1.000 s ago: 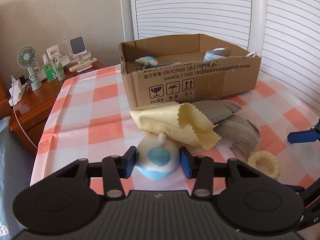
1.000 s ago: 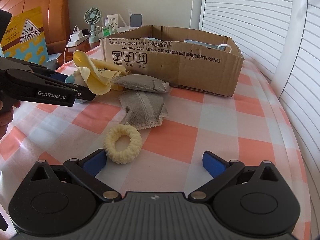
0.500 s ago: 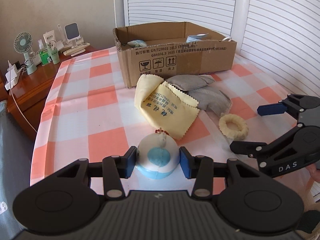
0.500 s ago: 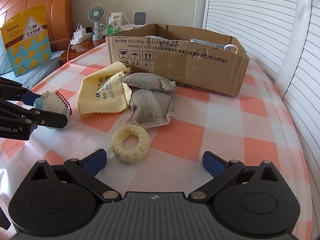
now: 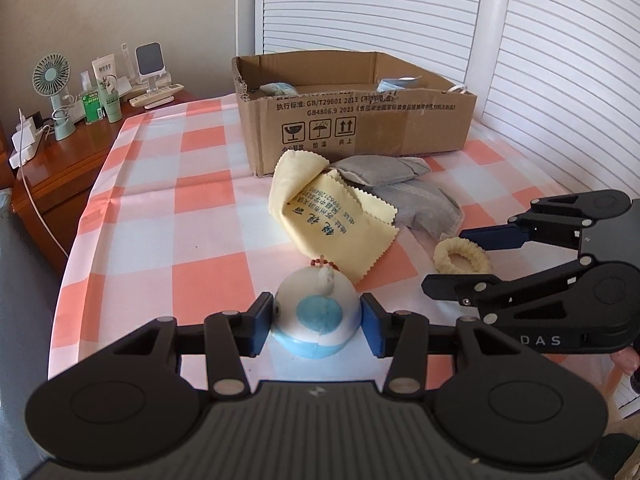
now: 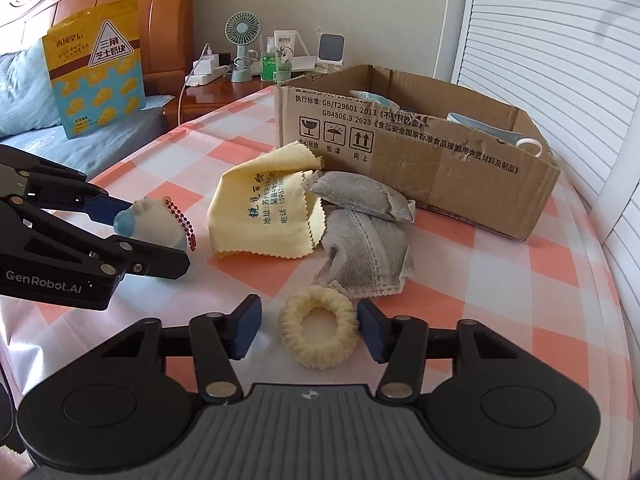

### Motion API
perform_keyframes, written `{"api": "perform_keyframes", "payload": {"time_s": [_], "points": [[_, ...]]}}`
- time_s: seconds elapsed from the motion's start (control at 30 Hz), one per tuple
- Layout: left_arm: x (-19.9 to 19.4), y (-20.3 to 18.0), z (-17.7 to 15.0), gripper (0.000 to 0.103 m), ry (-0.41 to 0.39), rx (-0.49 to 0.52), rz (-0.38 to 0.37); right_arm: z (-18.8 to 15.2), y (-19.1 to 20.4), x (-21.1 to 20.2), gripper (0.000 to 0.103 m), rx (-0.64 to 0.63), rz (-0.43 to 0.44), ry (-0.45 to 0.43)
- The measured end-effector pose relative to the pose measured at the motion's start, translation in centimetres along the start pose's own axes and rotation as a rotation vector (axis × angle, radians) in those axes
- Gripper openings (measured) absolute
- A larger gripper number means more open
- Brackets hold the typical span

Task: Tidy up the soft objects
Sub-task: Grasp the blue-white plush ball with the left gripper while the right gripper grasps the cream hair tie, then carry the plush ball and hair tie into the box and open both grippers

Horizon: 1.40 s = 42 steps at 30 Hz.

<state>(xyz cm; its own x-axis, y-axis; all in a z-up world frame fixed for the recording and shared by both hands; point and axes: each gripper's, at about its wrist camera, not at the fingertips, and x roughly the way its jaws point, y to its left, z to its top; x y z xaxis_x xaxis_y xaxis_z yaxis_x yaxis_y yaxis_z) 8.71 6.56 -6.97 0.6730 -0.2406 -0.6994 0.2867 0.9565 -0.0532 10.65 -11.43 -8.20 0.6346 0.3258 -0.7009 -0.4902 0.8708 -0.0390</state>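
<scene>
**Sam:** What do you see from the left camera?

**Me:** My left gripper (image 5: 316, 322) has its jaws clamped on the little white-and-blue toy (image 5: 316, 312). I hold it by its two round sides, so it cannot roll out. It is low over the checked worktop (image 5: 160, 220), on the near side of the yellow cloth (image 5: 320, 216).

**Sam:** Which way does the toy point?

**Me:** Its little white tip points away from me, toward the cardboard box (image 5: 360, 136). Its blue bottom faces me. I think the box is where soft things go, because a few are inside already.

**Sam:** And the right camera?

**Me:** My right gripper (image 6: 310, 330) has just been closing its jaws. The fluffy hair ring (image 6: 318, 332) lies between them. One pad touches the ring, but the other has a gap, so the ring is not squeezed yet.

**Sam:** How does the ring lie?

**Me:** Flat on the worktop, hole up. It is almost round, so it has no real long side. It is just beside the grey pouches (image 6: 364, 248). From here the toy's red bead chain (image 6: 184, 220) points toward the cloth.
</scene>
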Motion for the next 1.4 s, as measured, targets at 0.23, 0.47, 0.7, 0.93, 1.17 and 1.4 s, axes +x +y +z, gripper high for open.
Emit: {"api": "perform_keyframes", "payload": {"time_s": [0.23, 0.47, 0.7, 0.93, 1.17, 1.4], "points": [[-0.1, 0.1, -0.2, 0.049, 0.002, 0.000, 0.008, 0.1, -0.4, -0.2, 0.044, 0.020, -0.008, 0.004], [-0.5, 0.5, -0.2, 0.049, -0.005, -0.005, 0.024, 0.0, -0.4, -0.4, 0.044, 0.022, -0.018, 0.010], [-0.7, 0.5, -0.1, 0.045, -0.005, 0.001, 0.025, 0.0, -0.4, -0.7, 0.044, 0.021, -0.034, 0.016], [-1.0, 0.4, 0.3, 0.044, -0.001, 0.038, 0.013, 0.1, -0.4, -1.3, 0.044, 0.021, -0.032, 0.010], [-2.2, 0.7, 1.6, 0.043, 0.028, 0.079, -0.032, 0.6, -1.3, -3.0, 0.044, 0.018, -0.017, -0.011], [-4.0, -0.1, 4.7, 0.043, 0.007, 0.165, -0.071, 1.3, -2.5, -5.0, 0.044, -0.017, -0.003, -0.036]]}}
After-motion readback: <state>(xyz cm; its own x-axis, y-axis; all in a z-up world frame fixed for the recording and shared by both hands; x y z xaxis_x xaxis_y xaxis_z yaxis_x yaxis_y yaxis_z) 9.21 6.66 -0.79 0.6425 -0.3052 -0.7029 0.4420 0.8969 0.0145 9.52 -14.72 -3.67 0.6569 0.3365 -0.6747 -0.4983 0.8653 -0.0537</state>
